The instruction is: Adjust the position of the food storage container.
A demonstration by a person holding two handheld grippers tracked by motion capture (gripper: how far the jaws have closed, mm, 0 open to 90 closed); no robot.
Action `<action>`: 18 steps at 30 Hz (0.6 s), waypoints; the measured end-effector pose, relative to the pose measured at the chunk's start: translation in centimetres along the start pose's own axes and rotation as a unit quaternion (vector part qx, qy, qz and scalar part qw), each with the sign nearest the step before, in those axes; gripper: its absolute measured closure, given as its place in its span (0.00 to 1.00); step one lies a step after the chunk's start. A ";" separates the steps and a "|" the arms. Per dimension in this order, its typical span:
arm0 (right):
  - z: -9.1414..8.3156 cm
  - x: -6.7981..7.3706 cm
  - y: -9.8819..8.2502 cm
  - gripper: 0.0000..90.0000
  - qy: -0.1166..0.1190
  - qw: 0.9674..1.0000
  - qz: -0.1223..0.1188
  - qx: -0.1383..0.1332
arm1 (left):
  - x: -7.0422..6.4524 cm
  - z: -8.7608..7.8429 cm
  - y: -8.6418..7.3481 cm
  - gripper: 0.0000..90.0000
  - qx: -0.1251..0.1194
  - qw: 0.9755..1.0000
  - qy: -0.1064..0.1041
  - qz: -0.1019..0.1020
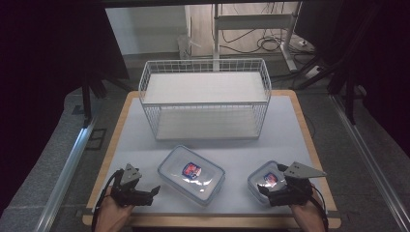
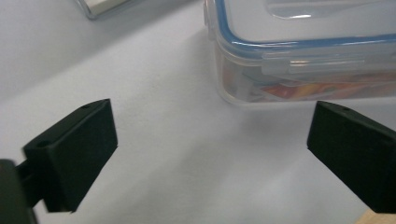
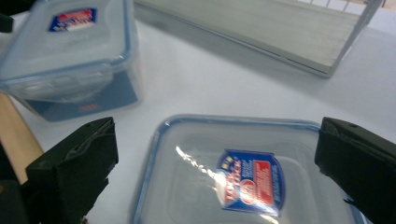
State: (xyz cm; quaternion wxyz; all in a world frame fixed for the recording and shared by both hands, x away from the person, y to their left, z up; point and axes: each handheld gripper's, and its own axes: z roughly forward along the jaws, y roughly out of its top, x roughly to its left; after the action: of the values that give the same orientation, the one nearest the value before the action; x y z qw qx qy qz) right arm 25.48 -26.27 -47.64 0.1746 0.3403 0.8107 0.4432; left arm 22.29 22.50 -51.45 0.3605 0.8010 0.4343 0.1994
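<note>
On the white table [image 1: 290, 130], a big wire basket [image 1: 205, 99] stands at the far side with its open side facing the person. Nearer the person lies the big box [image 1: 191, 174] with a blue-rimmed lid, and to its right sits the small box [image 1: 267, 181] (it has the same red and blue sticker). The left hand [image 1: 112, 212] comes in from the bottom edge and holds the left gripper [image 1: 155, 190] low and level, pointing at the big box, jaws wide apart with nothing between them. The right gripper [image 1: 261, 188] hangs just over the small box, jaws open wide, not touching it.
</note>
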 end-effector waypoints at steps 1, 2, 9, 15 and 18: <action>0.2 -0.1 -0.1 0.00 -0.003 1.000 0.005 0.001 | 0.2 0.1 -0.1 0.04 -0.004 1.000 -0.007 -0.005; 0.3 -0.1 -0.2 0.00 -0.003 1.000 0.009 0.005 | 0.4 0.2 -0.3 0.04 -0.009 1.000 -0.012 -0.011; 0.7 -0.2 -0.5 0.00 -0.001 1.000 0.021 0.016 | 0.9 0.7 -0.9 0.05 0.000 1.000 -0.005 -0.008; 0.9 -0.2 -0.6 0.00 -0.007 0.999 0.015 0.029 | 0.9 0.7 -1.0 0.05 -0.002 1.000 -0.009 -0.009; 1.0 0.1 -0.5 0.00 -0.009 1.000 0.009 0.028 | 0.9 0.8 -1.0 0.05 0.002 1.000 -0.005 -0.004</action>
State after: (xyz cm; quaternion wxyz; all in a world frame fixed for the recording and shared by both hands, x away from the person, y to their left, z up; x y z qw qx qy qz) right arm 25.83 -25.78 -48.61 0.1683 0.3562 0.8181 0.4190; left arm 22.72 23.28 -52.72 0.3623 0.8006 0.4364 0.1932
